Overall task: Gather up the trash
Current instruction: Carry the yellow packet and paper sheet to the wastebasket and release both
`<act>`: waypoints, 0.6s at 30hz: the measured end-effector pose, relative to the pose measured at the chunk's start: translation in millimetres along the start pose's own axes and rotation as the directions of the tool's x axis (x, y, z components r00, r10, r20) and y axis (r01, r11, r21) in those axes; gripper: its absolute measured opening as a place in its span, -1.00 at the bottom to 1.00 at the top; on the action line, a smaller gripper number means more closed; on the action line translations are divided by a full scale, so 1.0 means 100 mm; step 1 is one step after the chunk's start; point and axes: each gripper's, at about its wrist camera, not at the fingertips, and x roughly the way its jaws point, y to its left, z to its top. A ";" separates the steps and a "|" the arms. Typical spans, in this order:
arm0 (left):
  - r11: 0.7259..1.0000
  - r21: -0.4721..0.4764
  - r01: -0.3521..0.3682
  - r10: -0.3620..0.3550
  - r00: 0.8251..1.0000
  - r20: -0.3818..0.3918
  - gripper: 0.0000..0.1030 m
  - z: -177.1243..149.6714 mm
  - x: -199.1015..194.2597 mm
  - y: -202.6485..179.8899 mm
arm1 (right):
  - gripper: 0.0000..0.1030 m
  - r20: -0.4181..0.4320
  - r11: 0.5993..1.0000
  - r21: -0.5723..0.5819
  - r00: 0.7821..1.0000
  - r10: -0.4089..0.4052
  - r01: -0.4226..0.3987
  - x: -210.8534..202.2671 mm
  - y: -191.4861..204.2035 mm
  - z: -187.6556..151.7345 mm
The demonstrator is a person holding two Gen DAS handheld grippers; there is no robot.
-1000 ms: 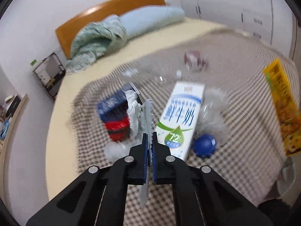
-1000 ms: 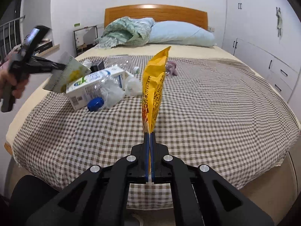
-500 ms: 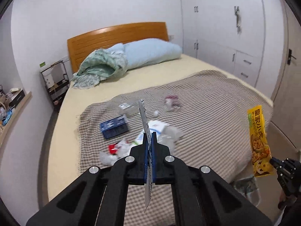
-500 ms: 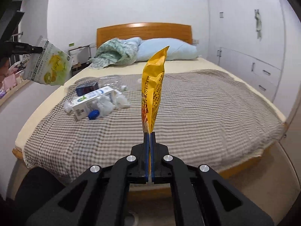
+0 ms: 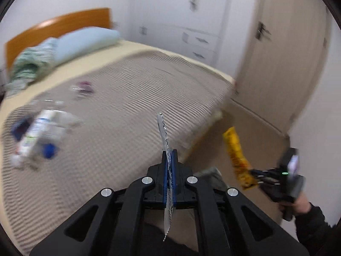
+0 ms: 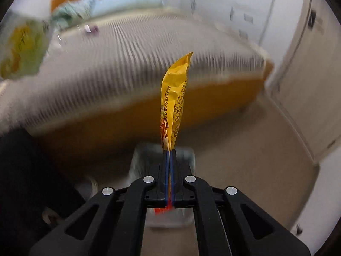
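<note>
My left gripper (image 5: 169,152) is shut on a flat silver snack wrapper (image 5: 163,132) with a zigzag edge, seen edge-on; its green and yellow face shows blurred in the right wrist view (image 6: 21,49). My right gripper (image 6: 169,150) is shut on a yellow snack bag (image 6: 173,102), which also shows in the left wrist view (image 5: 237,157). A translucent bin (image 6: 139,160) stands on the floor just below the right gripper. More trash lies on the checked bedcover (image 5: 110,115): a milk carton (image 5: 35,131), a blue cap (image 5: 49,149), a blue box (image 5: 20,127) and a purple wrapper (image 5: 84,86).
The bed has an orange wooden frame (image 6: 127,115) and headboard (image 5: 57,24), with a blue pillow (image 5: 85,42) and green blanket (image 5: 32,64). White cupboards (image 5: 181,21) and a door (image 5: 283,64) stand on the right. Beige floor (image 6: 245,149) lies past the bed's foot.
Both grippers have swung right and down, away from the bed toward the floor at its foot. The bin has come into the right wrist view. Both views are now motion-blurred.
</note>
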 end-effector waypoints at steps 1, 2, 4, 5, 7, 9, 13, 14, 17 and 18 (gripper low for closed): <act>1.000 0.008 0.019 -0.019 0.999 -0.041 -0.99 -0.04 0.19 -0.12 | -0.97 -0.044 1.000 0.004 0.999 0.013 -0.013 0.20 -0.03 -0.11; 0.999 0.012 0.042 -0.041 0.995 -0.090 -0.99 -0.08 0.38 -0.22 | -0.97 -0.081 1.000 0.008 0.996 0.023 -0.022 0.39 -0.06 -0.20; 0.998 0.022 0.055 -0.051 0.986 -0.159 -0.99 -0.16 0.66 -0.38 | -0.97 -0.176 0.999 -0.004 0.984 0.036 -0.038 0.87 -0.04 -0.40; 0.998 0.034 0.061 -0.053 0.980 -0.189 -0.99 -0.19 0.78 -0.45 | -0.97 -0.203 0.999 -0.013 0.979 0.027 -0.030 1.02 -0.03 -0.45; 0.997 0.050 0.064 -0.048 0.964 -0.263 -0.99 -0.25 1.11 -0.59 | -0.97 -0.256 0.999 -0.025 0.966 0.022 -0.030 1.38 -0.03 -0.58; 0.995 0.063 0.083 -0.059 0.947 -0.317 -0.99 -0.32 1.41 -0.71 | -0.86 -0.312 0.999 -0.006 0.949 0.038 -0.042 1.74 -0.09 -0.68; 0.988 0.101 0.114 -0.064 0.913 -0.404 -0.99 -0.44 2.06 -0.98 | 0.16 -0.343 0.992 -0.026 0.931 -0.126 0.124 2.03 -0.35 -0.81; 0.989 0.099 0.113 -0.062 0.906 -0.418 -0.99 -0.46 2.20 -1.06 | 0.16 -0.329 0.992 0.000 0.937 -0.122 0.129 1.97 -0.42 -0.82; 0.991 0.067 0.117 -0.070 0.873 -0.482 -0.99 -0.62 2.64 -1.21 | 0.30 -0.279 0.981 0.140 0.956 -0.088 0.131 1.69 -0.71 -0.89; 0.991 0.069 0.111 -0.061 0.862 -0.503 -0.99 -0.69 2.81 -1.27 | 0.32 -0.258 0.974 0.191 0.964 -0.068 0.120 1.58 -0.81 -0.93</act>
